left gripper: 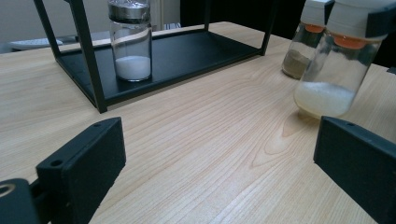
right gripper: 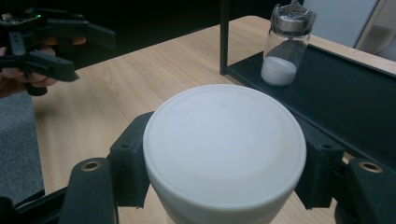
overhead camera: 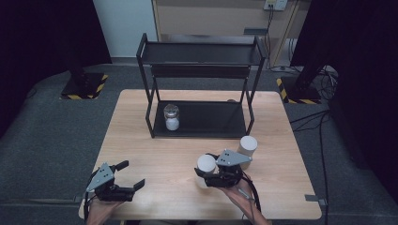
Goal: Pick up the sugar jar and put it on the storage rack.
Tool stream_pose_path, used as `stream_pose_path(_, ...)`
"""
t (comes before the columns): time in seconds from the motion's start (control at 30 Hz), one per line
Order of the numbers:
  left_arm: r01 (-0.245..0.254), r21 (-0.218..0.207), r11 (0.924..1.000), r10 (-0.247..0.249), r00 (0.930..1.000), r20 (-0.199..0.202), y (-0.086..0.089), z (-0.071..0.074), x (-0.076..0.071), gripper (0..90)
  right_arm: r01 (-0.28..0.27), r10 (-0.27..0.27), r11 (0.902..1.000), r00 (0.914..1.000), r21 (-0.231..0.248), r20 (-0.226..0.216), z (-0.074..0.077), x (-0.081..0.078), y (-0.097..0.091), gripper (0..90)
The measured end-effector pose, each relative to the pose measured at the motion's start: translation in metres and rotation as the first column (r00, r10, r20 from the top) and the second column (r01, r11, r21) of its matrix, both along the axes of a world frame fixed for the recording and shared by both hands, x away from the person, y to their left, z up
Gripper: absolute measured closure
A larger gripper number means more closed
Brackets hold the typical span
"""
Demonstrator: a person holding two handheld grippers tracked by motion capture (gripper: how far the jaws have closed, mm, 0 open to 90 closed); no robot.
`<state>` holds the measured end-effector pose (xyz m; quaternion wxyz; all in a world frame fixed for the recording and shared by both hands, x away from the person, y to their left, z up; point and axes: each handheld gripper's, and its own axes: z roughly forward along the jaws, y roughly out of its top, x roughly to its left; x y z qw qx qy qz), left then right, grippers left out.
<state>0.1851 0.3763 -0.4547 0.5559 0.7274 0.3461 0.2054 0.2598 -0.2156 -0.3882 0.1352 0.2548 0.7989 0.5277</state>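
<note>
Jar clamped in right tool, in front of the rack

Right tool (overhead camera: 210, 174) grips the white-capped jar (overhead camera: 206, 164) by its cap, 1 jaw on each side, on the bench (overhead camera: 164, 154) in front of the black rack (overhead camera: 199, 56). Left tool (overhead camera: 129, 176) hangs wide and bare, well left of that rack. A second white-capped jar (overhead camera: 247, 147) stands nearer the rack; a silver-lidded jar (overhead camera: 172, 117) sits on its bottom shelf.

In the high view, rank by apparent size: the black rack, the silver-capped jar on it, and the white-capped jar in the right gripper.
1. black rack, by far the largest.
2. white-capped jar and silver-capped jar: look alike; the white-capped one is nearer the camera and partly hidden by the right gripper, so unranked.
</note>
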Motion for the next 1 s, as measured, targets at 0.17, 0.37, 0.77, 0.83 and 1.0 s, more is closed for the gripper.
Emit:
stream_pose_path(0.17, 0.001, 0.0, 1.0, -0.001, 1.0, 0.0, 0.0, 0.0, 0.0, 1.1, 0.013, -0.013, 0.9999, 0.9999, -0.006, 0.001, 0.012, 0.007, 0.007, 33.5)
stream_pose_path(0.37, 0.001, -0.001, 1.0, -0.001, 1.0, -0.001, 0.0, 0.0, 0.0, 1.1, 0.032, -0.032, 0.9995, 0.9994, 0.005, -0.012, 0.025, 0.021, 0.014, 33.6)
stream_pose_path(0.77, 0.001, -0.002, 1.0, -0.001, 1.0, -0.003, 0.0, 0.0, 0.001, 1.1, 0.083, -0.083, 0.9965, 0.9965, -0.006, 0.005, 0.058, 0.044, 0.028, 33.6)
stream_pose_path(0.83, 0.002, -0.002, 1.0, -0.002, 1.0, -0.003, 0.0, 0.0, 0.0, 1.1, 0.094, -0.094, 0.9955, 0.9955, -0.01, 0.01, 0.063, 0.049, 0.032, 33.6)
stream_pose_path(1.0, 0.002, -0.003, 1.0, -0.002, 1.0, -0.004, 0.001, 0.0, 0.001, 1.1, 0.129, -0.129, 0.9915, 0.9916, -0.018, 0.013, 0.072, 0.064, 0.04, 33.6)
